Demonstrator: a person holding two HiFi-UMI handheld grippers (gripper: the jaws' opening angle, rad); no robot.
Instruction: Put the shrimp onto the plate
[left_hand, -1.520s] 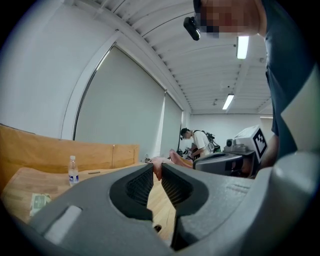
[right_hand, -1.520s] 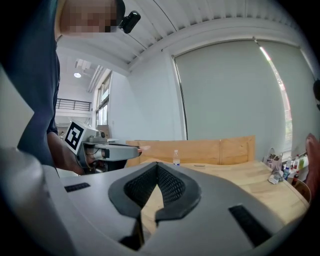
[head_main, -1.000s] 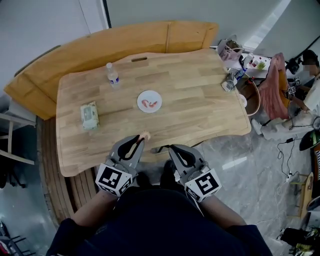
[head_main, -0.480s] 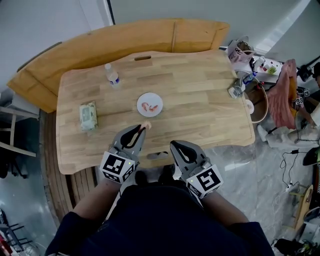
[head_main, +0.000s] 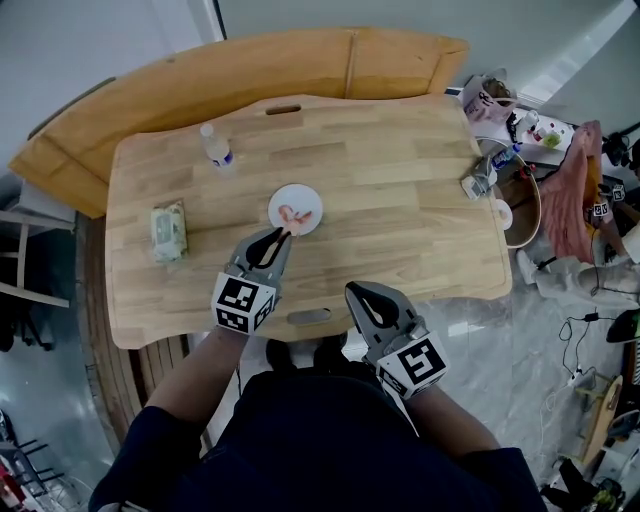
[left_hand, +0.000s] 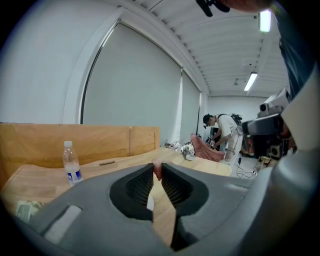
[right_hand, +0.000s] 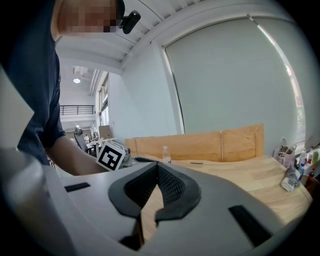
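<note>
A small white plate (head_main: 296, 209) lies near the middle of the wooden table (head_main: 400, 210), with pink shrimp pieces (head_main: 298, 213) on it. My left gripper (head_main: 285, 233) reaches over the table, its tips at the plate's near rim. It is shut on a pink shrimp (left_hand: 157, 170), which shows pinched between the tips in the left gripper view. My right gripper (head_main: 355, 290) hangs at the table's near edge, shut, with nothing in it (right_hand: 156, 165).
A water bottle (head_main: 215, 148) stands at the table's far left and a wipes pack (head_main: 167, 230) lies at its left side. A wooden bench (head_main: 240, 75) curves behind the table. Clutter (head_main: 485, 180) sits at the table's right end, where a person (left_hand: 225, 135) stands beyond.
My left gripper has carried the shrimp forward from the table's near edge to the plate's near rim. The right gripper has stayed near the table's edge.
</note>
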